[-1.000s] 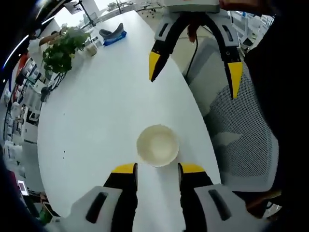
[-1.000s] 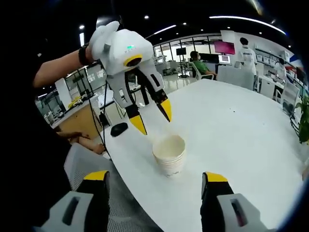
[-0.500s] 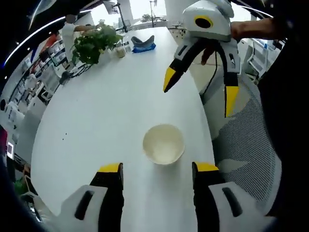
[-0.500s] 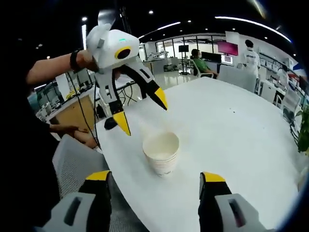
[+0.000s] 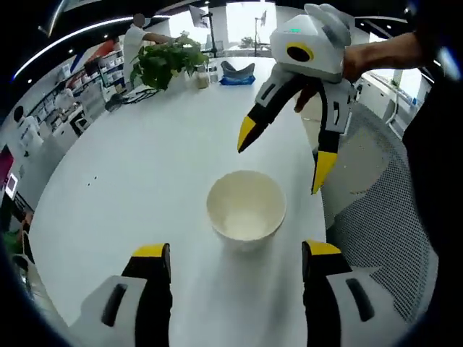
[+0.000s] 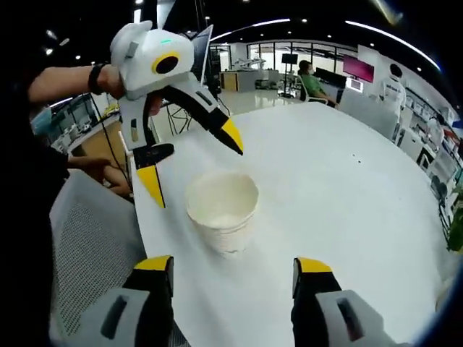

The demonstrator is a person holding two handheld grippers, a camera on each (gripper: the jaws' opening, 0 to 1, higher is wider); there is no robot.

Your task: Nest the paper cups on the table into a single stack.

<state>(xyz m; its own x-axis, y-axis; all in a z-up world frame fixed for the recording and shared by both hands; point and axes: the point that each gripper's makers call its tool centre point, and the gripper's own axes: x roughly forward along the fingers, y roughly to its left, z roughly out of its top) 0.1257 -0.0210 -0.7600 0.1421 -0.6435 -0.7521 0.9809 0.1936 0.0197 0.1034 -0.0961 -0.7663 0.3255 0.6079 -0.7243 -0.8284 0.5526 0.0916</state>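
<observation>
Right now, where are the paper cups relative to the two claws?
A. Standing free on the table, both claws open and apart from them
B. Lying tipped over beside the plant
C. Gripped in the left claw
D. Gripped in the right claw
A: the paper cups stand upright on the white table, with the left claw and right claw both open and touching nothing.

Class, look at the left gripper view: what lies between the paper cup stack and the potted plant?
Only bare white table lies between the cup stack and the potted plant.
</observation>
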